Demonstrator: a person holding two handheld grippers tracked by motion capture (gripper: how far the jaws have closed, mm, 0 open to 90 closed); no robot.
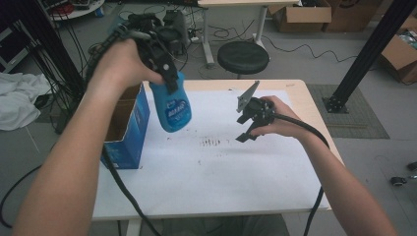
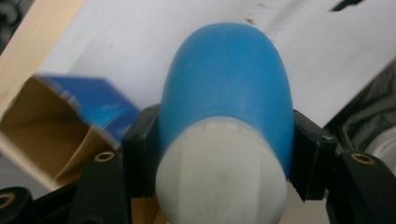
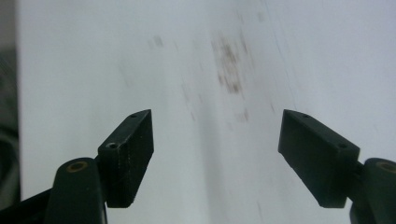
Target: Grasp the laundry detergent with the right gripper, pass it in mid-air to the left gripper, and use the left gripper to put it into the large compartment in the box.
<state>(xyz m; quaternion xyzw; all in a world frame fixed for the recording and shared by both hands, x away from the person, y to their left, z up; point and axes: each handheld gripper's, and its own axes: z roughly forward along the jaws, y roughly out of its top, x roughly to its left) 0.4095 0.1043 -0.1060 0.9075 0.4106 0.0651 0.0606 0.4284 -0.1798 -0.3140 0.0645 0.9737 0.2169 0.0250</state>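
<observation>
A blue plastic bottle (image 1: 172,105) with a printed label hangs in the air over the table's left side, held near its upper end. My left gripper (image 1: 164,73) is shut on it. In the left gripper view the black pads (image 2: 310,156) press on both sides of the blue bottle (image 2: 229,79), whose near end is white. My right gripper (image 1: 248,129) hovers low over the white sheet (image 1: 221,172) at centre right. In the right gripper view the right gripper (image 3: 217,154) stands open with nothing between its jaws, over smudged dark marks (image 3: 229,65).
An open blue cardboard box (image 1: 129,132) stands at the table's left edge, just below the raised bottle; it shows again as the blue box (image 2: 79,100). Dark specks (image 1: 215,142) mark the sheet's middle. Beyond the table stand a black stool (image 1: 243,56) and a black post (image 1: 364,54).
</observation>
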